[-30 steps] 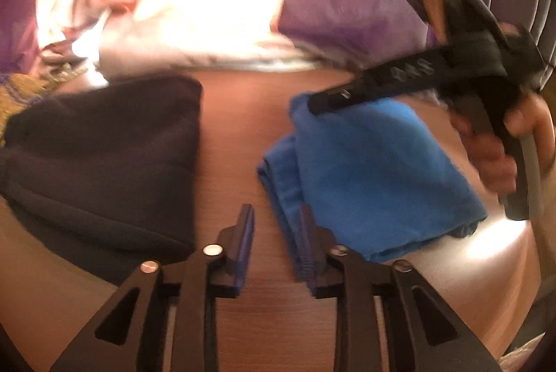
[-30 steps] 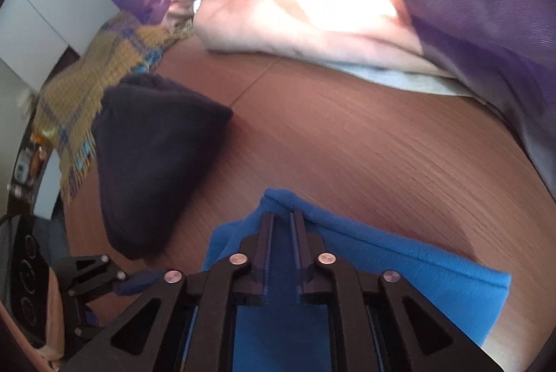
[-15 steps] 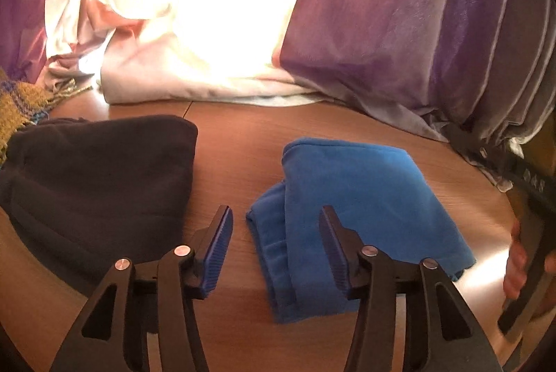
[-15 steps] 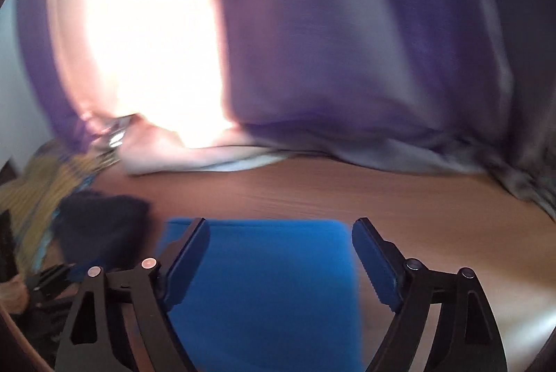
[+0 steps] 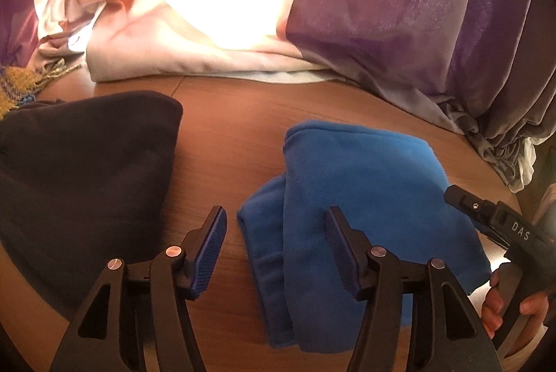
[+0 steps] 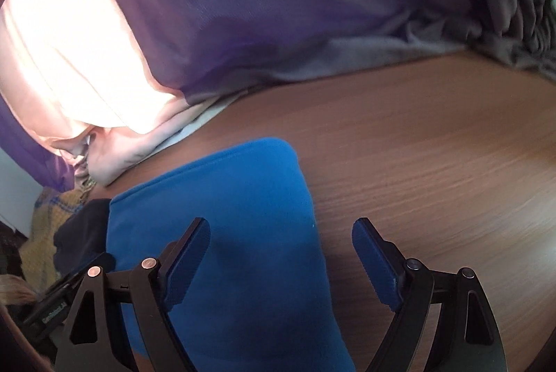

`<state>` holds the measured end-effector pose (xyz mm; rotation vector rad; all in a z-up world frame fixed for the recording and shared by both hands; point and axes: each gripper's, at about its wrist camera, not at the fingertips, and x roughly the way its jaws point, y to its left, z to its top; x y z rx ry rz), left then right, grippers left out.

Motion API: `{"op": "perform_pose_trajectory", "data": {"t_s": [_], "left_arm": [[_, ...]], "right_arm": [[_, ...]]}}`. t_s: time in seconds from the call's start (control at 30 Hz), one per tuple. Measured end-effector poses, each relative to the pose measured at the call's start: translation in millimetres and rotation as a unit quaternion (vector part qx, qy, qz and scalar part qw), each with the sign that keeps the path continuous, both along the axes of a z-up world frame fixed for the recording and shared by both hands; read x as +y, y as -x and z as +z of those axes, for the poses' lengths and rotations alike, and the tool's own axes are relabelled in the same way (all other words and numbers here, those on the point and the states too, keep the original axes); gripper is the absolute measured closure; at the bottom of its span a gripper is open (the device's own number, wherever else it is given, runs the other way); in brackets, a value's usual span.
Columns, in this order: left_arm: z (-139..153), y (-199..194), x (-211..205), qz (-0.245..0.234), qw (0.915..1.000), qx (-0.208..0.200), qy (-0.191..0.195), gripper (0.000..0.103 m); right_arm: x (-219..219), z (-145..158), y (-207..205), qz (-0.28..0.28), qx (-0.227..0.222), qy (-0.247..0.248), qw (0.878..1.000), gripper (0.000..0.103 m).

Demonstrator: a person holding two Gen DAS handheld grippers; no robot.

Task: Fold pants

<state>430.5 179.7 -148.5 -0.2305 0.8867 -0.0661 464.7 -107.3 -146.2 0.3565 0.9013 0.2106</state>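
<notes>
Both of my tongs have let go and pulled back since 1 second ago, when the right pair was pinched on the blue cloth and the left pair sat narrow at its edge. Now my left tongs (image 5: pixel 276 245) hang with their jaws spread wide, gripping nothing, just above the near left edge of the folded blue pants (image 5: pixel 351 194). My right tongs (image 6: pixel 281 262) are spread wide too, empty, with the left pad (image 6: pixel 186 262) over the blue fabric and the other over bare wood. The pants lie flat on the brown desk (image 5: pixel 229 128), folded into a compact bundle with layered edges on the left side. A dark folded garment (image 5: pixel 80 177) rests well to their left, apart from them. Purple curtains (image 5: pixel 399 10) and pale cloth (image 5: pixel 156 59) bunch along the desk's far edge.
</notes>
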Motion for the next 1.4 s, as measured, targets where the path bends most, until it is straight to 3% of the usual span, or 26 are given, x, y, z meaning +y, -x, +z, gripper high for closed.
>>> {"op": "perform_pose_trajectory", "data": {"t_s": [0.4, 0.6, 0.73, 0.83, 0.97, 1.13, 1.23, 1.4], "left_arm": [[-25, -9, 7, -0.011, 0.9994, 0.016, 0.027, 0.042], [-32, -11, 15, -0.012, 0.9976, 0.016, 0.066, 0.042], [-31, -11, 16, -0.019, 0.9959, 0.02, 0.086, 0.051], [-20, -9, 12, -0.032, 0.9971, 0.018, 0.066, 0.054], [-17, -8, 10, -0.045, 0.9968, 0.015, 0.064, 0.052], [-28, -8, 16, -0.04, 0.9937, 0.032, 0.1, 0.049], [-37, -11, 20, -0.035, 0.9907, 0.036, 0.126, 0.045], [-38, -11, 15, -0.044, 0.9926, 0.025, 0.11, 0.045]], "right_arm": [[2, -22, -4, 0.024, 0.033, -0.025, 0.999, 0.018], [3, -28, -4, 0.027, 0.042, -0.032, 0.998, 0.019], [6, -26, -4, 0.033, 0.038, -0.025, 0.998, 0.024], [7, -24, -3, 0.036, 0.034, -0.02, 0.999, 0.024], [4, -24, -3, 0.038, 0.04, -0.028, 0.998, 0.024], [3, -13, 4, 0.015, 0.021, -0.026, 0.999, 0.026], [11, -12, 2, 0.031, 0.013, -0.004, 0.999, 0.026], [7, -23, -2, 0.016, 0.029, -0.026, 0.999, 0.026]]}}
